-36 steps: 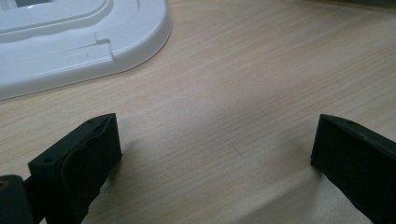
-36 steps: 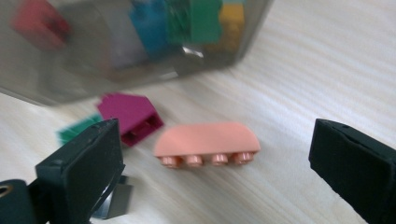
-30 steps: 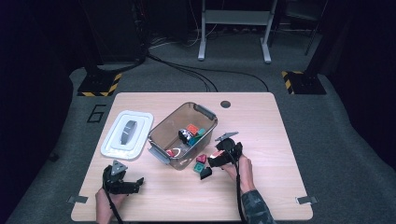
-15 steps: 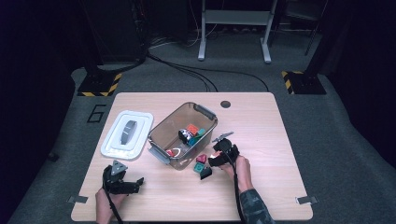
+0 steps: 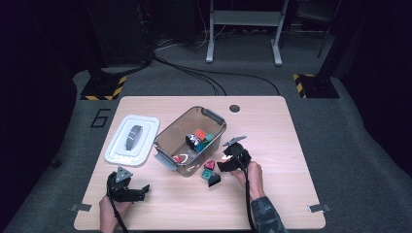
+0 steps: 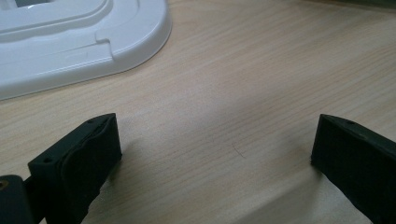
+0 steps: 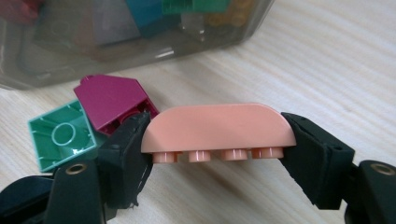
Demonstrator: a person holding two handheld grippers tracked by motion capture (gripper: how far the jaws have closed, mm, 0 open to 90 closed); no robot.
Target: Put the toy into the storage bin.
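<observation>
High view: the clear bin sits mid-surface with several coloured bricks already inside it, and its white lid lies off to the bin's left. Just in front of the bin's near right corner lie a magenta brick and a green brick, with a dark piece beside them that is too small here to make out. The right hand-held gripper is low at that same corner, and the left hand-held gripper rests well in front of the bin's left end, apart from everything.

Left gripper view: the jaws stand wide over bare wooden surface, nothing between them, and the lid's rim is just beyond.

Right gripper view: the jaws have just been closing and now clamp a peach arched brick end to end, studs facing down. The bin wall is close behind it, and the magenta brick and green brick lie beside the left jaw.

Judging by this, loading the bin is partly done. The peach brick is gripped but not yet in the bin, at least two loose bricks remain, and the lid is still off.
</observation>
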